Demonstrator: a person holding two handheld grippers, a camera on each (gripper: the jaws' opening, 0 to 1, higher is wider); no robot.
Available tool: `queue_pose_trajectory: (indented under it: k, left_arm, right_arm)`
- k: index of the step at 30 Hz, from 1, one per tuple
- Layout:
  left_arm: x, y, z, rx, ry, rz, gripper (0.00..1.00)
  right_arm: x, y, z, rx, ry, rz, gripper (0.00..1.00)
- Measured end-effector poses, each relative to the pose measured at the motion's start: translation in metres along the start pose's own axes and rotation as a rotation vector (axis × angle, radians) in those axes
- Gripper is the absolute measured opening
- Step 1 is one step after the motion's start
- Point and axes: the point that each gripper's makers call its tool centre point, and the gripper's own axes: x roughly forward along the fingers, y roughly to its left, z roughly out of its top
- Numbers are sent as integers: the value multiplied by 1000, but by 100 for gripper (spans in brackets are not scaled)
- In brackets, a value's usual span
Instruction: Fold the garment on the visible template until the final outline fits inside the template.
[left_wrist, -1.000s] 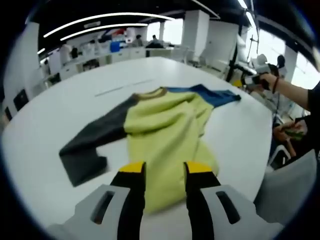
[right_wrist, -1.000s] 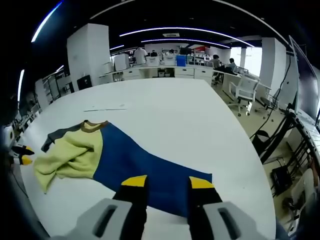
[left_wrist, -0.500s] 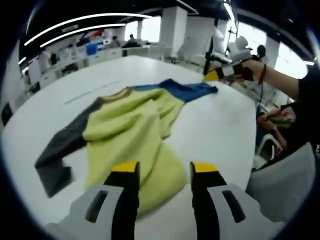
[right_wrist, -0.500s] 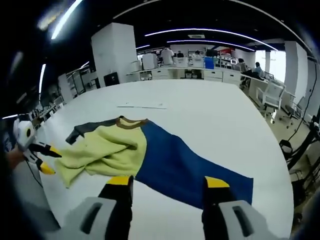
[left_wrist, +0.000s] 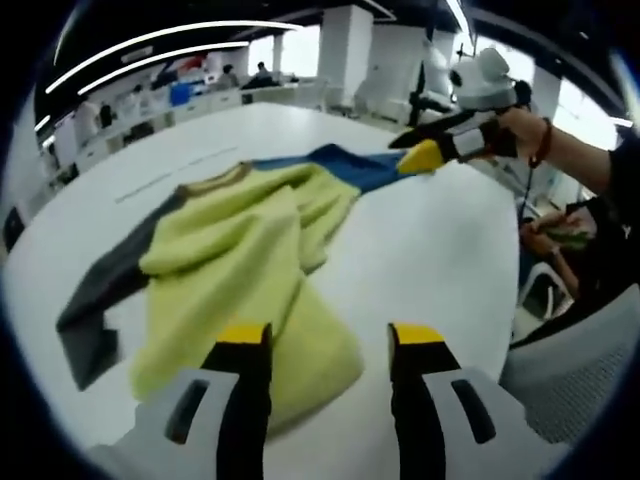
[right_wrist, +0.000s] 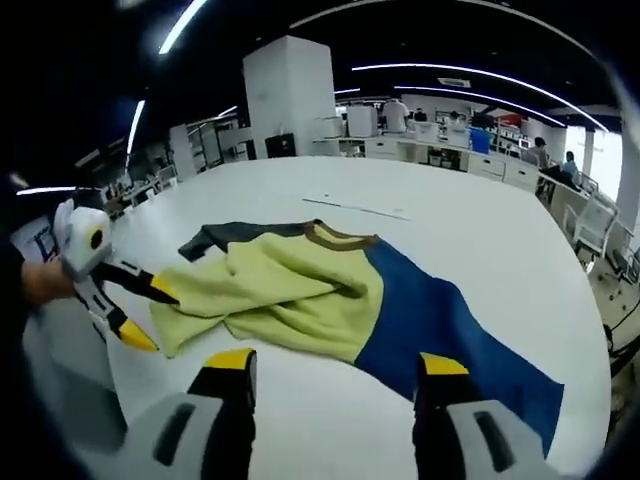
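Fingers (left_wrist: 243, 345) on both grippers have spread off the garment (left_wrist: 240, 250).

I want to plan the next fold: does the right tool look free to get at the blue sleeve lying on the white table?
Probably yes. The right tool is open above bare white table, and the blue sleeve lies flat just ahead of its jaws with nothing between them.
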Motion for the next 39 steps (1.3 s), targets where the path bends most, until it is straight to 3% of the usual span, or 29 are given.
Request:
queue_pose_trajectory:
  k: [15,22,35,39]
  left_arm:
    - [12,-2,-10,45,10,56,35]
    - [14,0,-16,63,13,77,33]
    - [17,7,-20,113,31,125,27]
    - [17,9,-20,90,16,133,26]
  right_arm:
    - [39,58,5,-96,-21,134,58]
    - [60,81,-4,-156,1,178,53]
    - [93,93,-14,-302,34,181,37]
    - [98,91,-15,-315,41,178,30]
